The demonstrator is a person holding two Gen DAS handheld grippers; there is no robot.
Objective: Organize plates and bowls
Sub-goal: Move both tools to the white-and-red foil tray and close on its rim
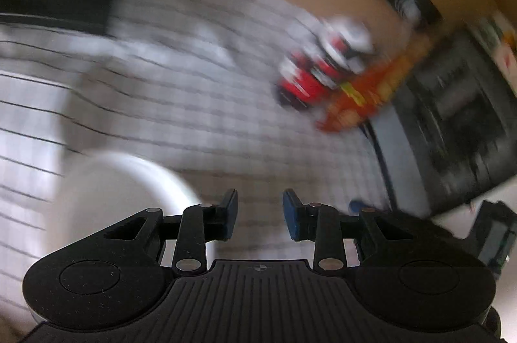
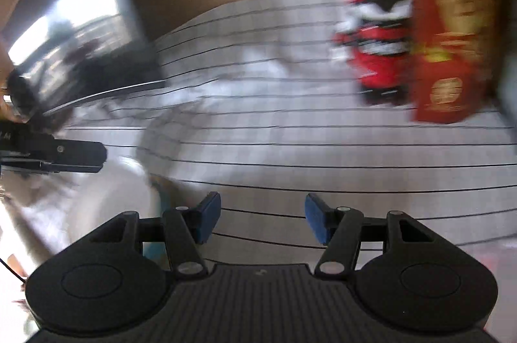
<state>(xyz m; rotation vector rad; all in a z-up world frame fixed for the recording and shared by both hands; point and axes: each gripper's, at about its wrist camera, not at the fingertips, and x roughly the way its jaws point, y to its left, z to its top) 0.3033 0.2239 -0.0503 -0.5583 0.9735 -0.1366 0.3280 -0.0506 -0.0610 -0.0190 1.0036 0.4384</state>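
Both views are motion-blurred. In the left wrist view my left gripper (image 1: 260, 215) is open and empty above a white checked tablecloth (image 1: 200, 91); a white bowl (image 1: 119, 197) sits just left of its fingers. In the right wrist view my right gripper (image 2: 262, 218) is open and empty above the same cloth (image 2: 323, 142). A blurred white dish (image 2: 106, 200) with something teal beside it lies at the lower left, next to the left finger.
A red and white toy figure (image 1: 320, 65) and a red box (image 1: 365, 94) stand at the far right of the cloth; both show in the right wrist view, the toy (image 2: 374, 45) and the box (image 2: 452, 29). A black appliance (image 1: 458, 123) is at the right. A dark screen (image 2: 80, 45) stands far left.
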